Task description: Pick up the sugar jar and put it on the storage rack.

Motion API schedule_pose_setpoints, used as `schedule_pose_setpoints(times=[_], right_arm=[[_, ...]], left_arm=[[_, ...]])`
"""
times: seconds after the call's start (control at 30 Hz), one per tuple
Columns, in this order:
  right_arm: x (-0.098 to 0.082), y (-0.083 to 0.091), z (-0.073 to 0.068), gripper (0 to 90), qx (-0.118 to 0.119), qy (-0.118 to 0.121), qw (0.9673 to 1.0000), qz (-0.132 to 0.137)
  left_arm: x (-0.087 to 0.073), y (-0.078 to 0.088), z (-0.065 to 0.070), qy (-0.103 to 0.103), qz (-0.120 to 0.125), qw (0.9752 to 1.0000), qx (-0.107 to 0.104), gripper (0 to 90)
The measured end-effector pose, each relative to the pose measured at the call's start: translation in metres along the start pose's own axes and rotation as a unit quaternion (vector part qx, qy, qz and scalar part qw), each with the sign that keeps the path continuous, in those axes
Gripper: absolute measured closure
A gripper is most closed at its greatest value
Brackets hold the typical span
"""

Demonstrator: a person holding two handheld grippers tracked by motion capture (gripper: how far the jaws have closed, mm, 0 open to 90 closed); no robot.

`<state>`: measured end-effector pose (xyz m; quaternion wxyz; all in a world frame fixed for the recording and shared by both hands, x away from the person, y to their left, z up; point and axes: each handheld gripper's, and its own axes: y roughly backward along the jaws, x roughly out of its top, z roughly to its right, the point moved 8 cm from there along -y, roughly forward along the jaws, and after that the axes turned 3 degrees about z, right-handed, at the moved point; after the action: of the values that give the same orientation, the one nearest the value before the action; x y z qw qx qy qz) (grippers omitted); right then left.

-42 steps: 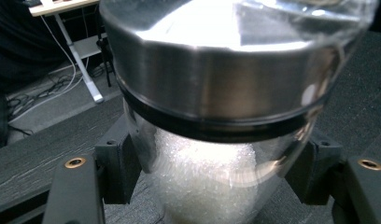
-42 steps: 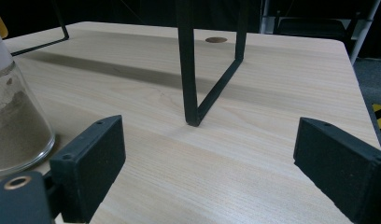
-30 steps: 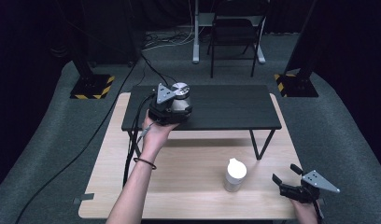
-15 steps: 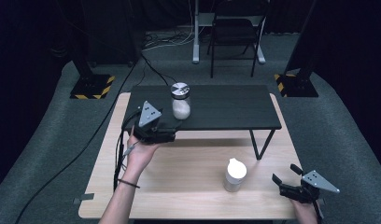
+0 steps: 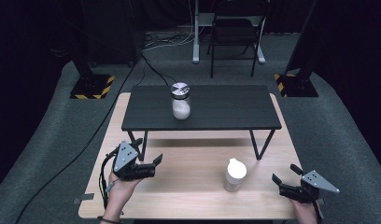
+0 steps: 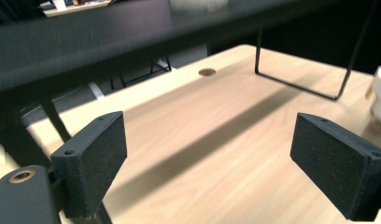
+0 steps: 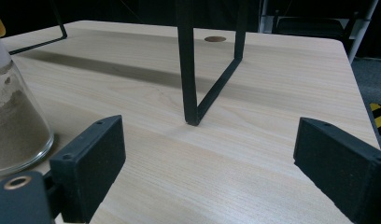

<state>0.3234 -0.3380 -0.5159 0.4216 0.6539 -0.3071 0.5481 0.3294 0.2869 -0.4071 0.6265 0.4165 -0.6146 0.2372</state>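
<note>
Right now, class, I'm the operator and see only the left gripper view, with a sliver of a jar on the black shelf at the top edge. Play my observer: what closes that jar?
Observer: From the high view, the jar on the black shelf has a round silver lid.
Operator: And the white thing at my right edge?
Observer: A second jar with a white lid, standing on the wooden table; the right gripper view shows pale powder inside.
Operator: Where are the right tongs?
Observer: The right tongs are to the right of that second jar, open, empty and not touching it.
</note>
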Motion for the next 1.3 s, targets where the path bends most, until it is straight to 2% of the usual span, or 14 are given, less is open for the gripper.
schedule_pose_setpoints(times=[0.2,0.27,0.37,0.47,0.63,1.0,1.3], right_arm=[[0.0,0.0,0.0,8.0,-0.001,-0.001,1.0,0.0],[0.0,0.0,0.0,8.0,-0.001,-0.001,1.0,0.0],[0.0,0.0,0.0,8.0,-0.001,-0.001,1.0,0.0],[0.0,0.0,0.0,7.9,0.002,-0.001,1.0,-0.001],[0.0,0.0,0.0,7.9,0.001,0.001,1.0,-0.001],[0.001,0.0,0.001,7.9,0.003,0.001,1.0,-0.003],[0.001,-0.001,0.001,7.9,0.004,0.002,1.0,-0.005]], left_arm=[[-0.042,0.006,-0.001,0.004,-0.015,0.9999,0.007,9.8],[-0.056,0.007,-0.002,0.011,-0.017,0.9998,0.008,9.9],[-0.072,0.009,0.0,-0.01,-0.024,0.9994,0.021,9.8],[-0.087,0.011,0.0,-0.021,-0.023,0.9991,0.027,10.3],[-0.095,0.006,0.0,-0.017,-0.036,0.9986,0.035,10.1],[-0.101,0.0,-0.006,-0.003,-0.058,0.9975,0.04,9.9],[-0.103,0.004,-0.011,0.013,-0.054,0.9974,0.047,9.9]])
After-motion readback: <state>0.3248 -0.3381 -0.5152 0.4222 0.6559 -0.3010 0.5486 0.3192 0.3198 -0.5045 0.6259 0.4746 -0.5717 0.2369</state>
